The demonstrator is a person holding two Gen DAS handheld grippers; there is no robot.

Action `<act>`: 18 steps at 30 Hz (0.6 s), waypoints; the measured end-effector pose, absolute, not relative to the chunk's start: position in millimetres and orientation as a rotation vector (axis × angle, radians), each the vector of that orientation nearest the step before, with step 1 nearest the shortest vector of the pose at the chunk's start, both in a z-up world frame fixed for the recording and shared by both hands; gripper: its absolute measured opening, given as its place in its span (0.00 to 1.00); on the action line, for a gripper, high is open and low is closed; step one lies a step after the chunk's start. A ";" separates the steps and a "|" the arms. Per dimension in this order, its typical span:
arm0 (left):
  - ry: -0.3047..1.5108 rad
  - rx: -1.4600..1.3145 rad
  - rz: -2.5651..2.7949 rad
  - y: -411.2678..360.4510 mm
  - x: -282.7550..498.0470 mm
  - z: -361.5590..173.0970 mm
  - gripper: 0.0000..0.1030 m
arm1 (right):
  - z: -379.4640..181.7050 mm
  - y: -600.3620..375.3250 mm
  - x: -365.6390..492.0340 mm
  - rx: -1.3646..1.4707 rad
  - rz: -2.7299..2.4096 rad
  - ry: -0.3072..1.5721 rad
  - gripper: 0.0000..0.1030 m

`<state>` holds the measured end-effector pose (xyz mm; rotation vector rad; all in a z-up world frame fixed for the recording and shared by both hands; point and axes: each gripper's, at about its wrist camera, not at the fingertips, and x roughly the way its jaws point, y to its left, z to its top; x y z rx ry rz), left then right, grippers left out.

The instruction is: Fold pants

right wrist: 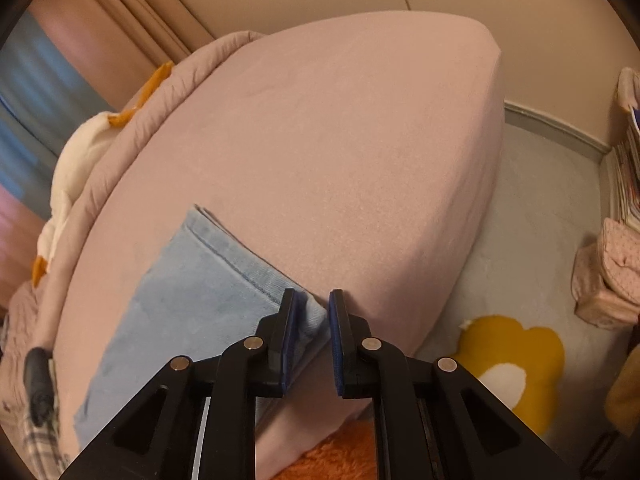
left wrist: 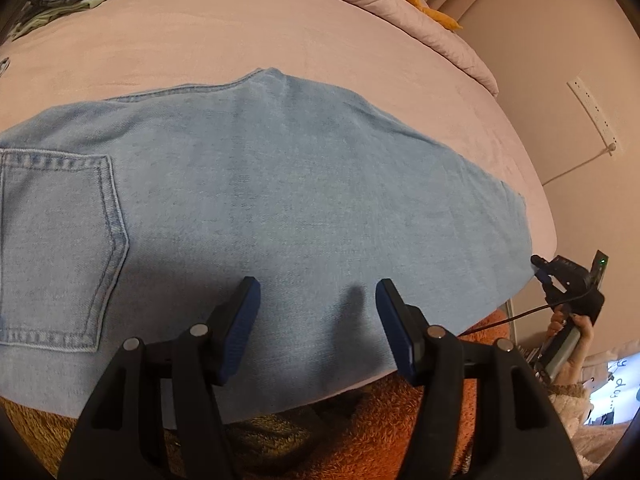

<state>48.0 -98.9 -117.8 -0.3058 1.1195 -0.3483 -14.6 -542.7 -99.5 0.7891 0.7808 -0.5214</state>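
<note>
So the pants (left wrist: 280, 200) are light blue jeans laid flat on the bed (left wrist: 240, 40), already doubled leg over leg by the look of it, back pocket (left wrist: 60, 248) off to the left of the left claw (left wrist: 316, 292). That claw is spread wide and holding nothing, hovering just above the denim near the bed's front edge, mid-leg. The right claw (right wrist: 312, 304) is down at the hem end (right wrist: 256, 276), its near corner sitting right between the pads, but there's a visible gap and I honestly can't tell if it's pinching the cloth or just about to. From the left camera you can see it nosed up against that far corner of the leg (left wrist: 538, 270). My guess is we're at the lengthwise fold step: grab the hem, carry it over toward the waistband. Next move needs the right claw to close properly on all the stacked layers (several edges are showing there), and the left one to pin or pinch the near edge so nothing slides. Surface is a soft pinkish sheet, fairly smooth, so denim could drag a bit. Room-wise: quilt (right wrist: 160, 92) bunched along the far side, curtains (right wrist: 120, 20) beyond, pale rug with a fried-egg cushion (right wrist: 512, 364) to the right of the right claw, power strip (left wrist: 594, 116) on the wall.
</note>
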 end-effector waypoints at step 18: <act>1.121 -0.330 -0.385 -100.7 49.5 -117.6 0.70 | -103.9 -528.4 -5.5 0.883 -0.302 0.777 0.54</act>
